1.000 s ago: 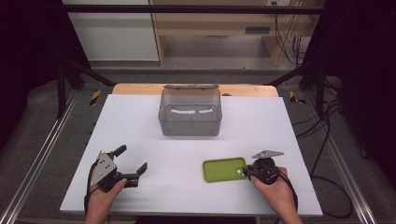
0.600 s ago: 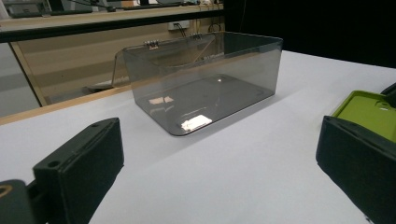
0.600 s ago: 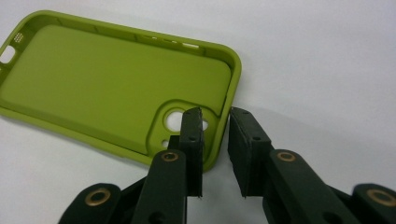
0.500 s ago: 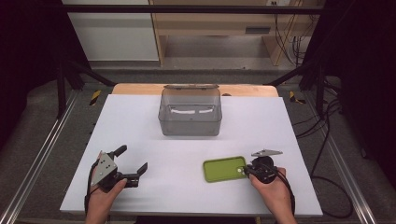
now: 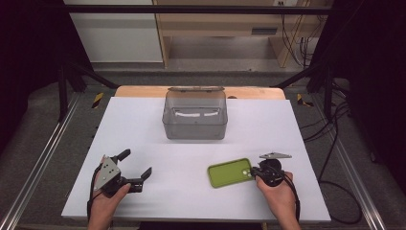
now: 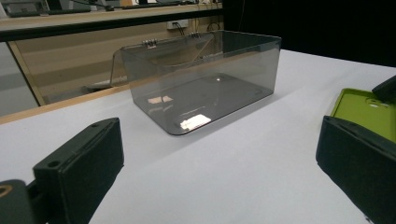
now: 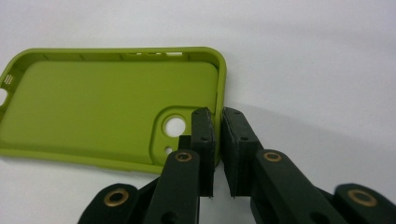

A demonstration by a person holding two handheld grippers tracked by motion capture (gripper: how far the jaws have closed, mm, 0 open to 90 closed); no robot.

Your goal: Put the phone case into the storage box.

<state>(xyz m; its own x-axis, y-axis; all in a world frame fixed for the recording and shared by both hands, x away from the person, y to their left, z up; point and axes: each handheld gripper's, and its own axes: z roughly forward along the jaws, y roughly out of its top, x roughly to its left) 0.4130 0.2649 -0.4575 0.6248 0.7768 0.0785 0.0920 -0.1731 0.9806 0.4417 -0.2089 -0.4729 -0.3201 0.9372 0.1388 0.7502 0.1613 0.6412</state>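
White worktop (image 5: 191, 196), right gripper (image 7: 216, 140) fingers just closed further onto green phone case (image 5: 230, 172) end wall, case flat beside clear box (image 5: 195, 115), left gripper (image 5: 134, 167) spread wide, empty.

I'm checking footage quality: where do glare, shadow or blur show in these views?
Left gripper view: bright glints on the clear box floor; the near jaws are soft-focused. Right gripper view: the green phone case is sharp, and the right gripper casts a faint shadow on the white table. High view: even light, dark surroundings.
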